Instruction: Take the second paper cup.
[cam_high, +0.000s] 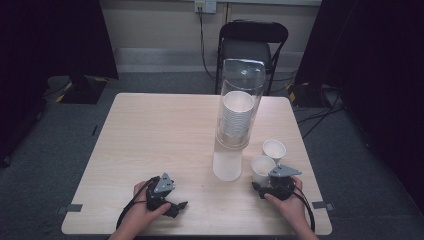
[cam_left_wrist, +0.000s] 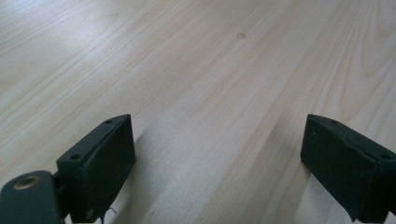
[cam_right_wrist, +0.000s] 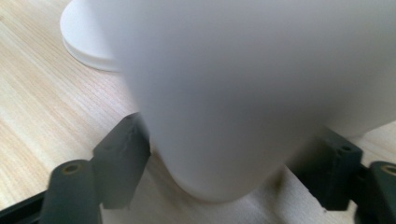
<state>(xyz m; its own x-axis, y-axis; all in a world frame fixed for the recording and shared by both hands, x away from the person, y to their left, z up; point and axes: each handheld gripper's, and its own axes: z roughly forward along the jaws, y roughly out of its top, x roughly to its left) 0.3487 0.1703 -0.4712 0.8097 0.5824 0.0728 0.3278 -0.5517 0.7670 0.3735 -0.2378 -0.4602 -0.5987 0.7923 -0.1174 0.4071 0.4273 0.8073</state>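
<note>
Two cups (cam_high: 268, 160) beside tall dispenser (cam_high: 235, 120).

The place looks like a lab or test room set up for recording. Black curtains (cam_high: 50, 35) hang at both sides, closing off a small bay. The floor is grey carpet (cam_high: 165, 82) with cables (cam_high: 320, 117) trailing across it and yellow-black tape (cam_high: 292, 92) marking spots. A plain wooden counter (cam_high: 150, 140) stands in the middle, bits of tape (cam_high: 74, 207) at its corners. A black folding chair (cam_high: 252, 42) sits beneath a wall socket (cam_high: 205, 6).
</note>
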